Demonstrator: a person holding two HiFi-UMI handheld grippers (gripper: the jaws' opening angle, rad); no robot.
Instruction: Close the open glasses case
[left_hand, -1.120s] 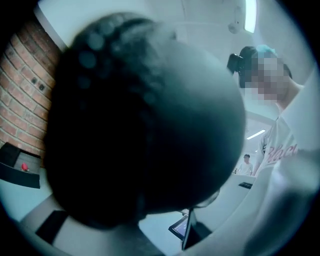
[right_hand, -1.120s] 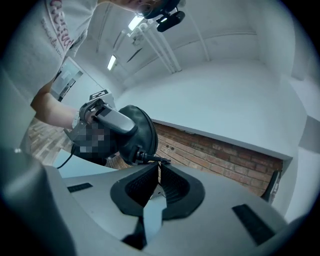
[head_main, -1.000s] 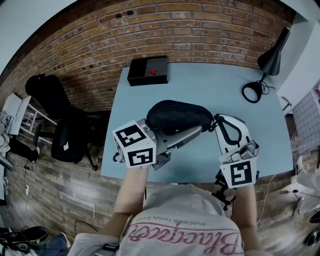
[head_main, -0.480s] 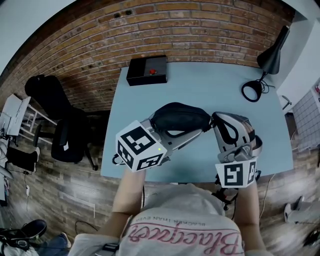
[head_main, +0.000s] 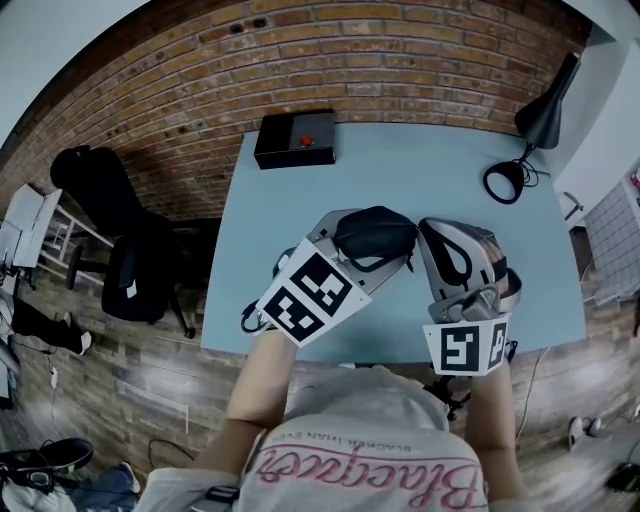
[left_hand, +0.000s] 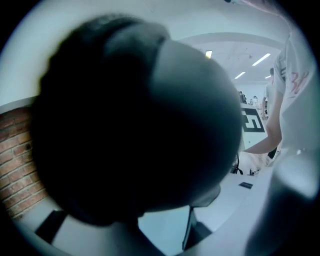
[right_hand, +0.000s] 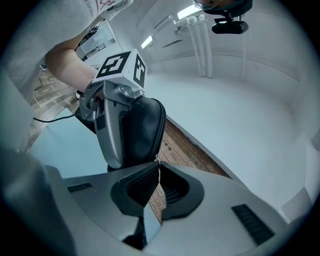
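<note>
The black zip-up glasses case (head_main: 375, 232) is held above the blue table (head_main: 470, 180), with my left gripper (head_main: 365, 250) shut on its sides. In the left gripper view the case (left_hand: 130, 125) fills almost the whole picture and hides the jaws. My right gripper (head_main: 422, 236) reaches to the case's right end. In the right gripper view its jaws (right_hand: 155, 167) are shut, tips meeting on the small metal zipper pull (right_hand: 156, 159) at the case's edge (right_hand: 142, 130). A grey finger (right_hand: 111, 135) of the left gripper lies along the case.
A black box with a red button (head_main: 296, 140) sits at the table's far left. A black desk lamp (head_main: 545, 112) with its round base (head_main: 505, 184) stands at the far right. An office chair (head_main: 110, 235) is left of the table, and a brick wall runs behind.
My left gripper has rolled and swung right, turning the case so that it looks shorter from above. The right gripper has shifted slightly left and stays at the case's right end.
</note>
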